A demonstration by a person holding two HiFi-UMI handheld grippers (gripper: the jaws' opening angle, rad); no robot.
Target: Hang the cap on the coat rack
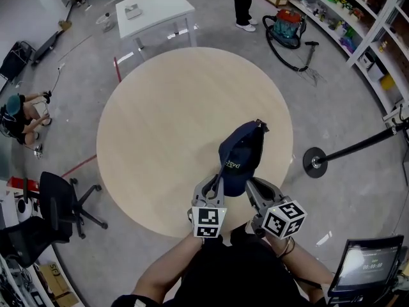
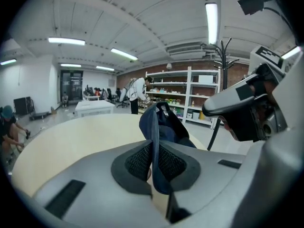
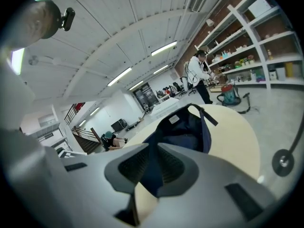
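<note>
One cap point(image 1: 241, 151), brim inside left claw point(image 1: 215, 183) and right claw point(image 1: 254, 187)

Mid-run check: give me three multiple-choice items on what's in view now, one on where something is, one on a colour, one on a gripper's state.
1. Relative to the round table, the coat rack's base stands:
A. on top of it
B. on the floor to its right
C. on the floor to its left

2. The cap is:
A. navy blue
B. red
C. white

3. The left gripper is:
A. open and empty
B. open around the cap
C. shut on the cap's edge

Answers:
1 B: the head view shows the black round base on the grey floor, off the tabletop's right side.
2 A: the cap looks dark blue in all three views.
3 C: the left gripper view shows its jaws pressed onto the cap's fabric.
</note>
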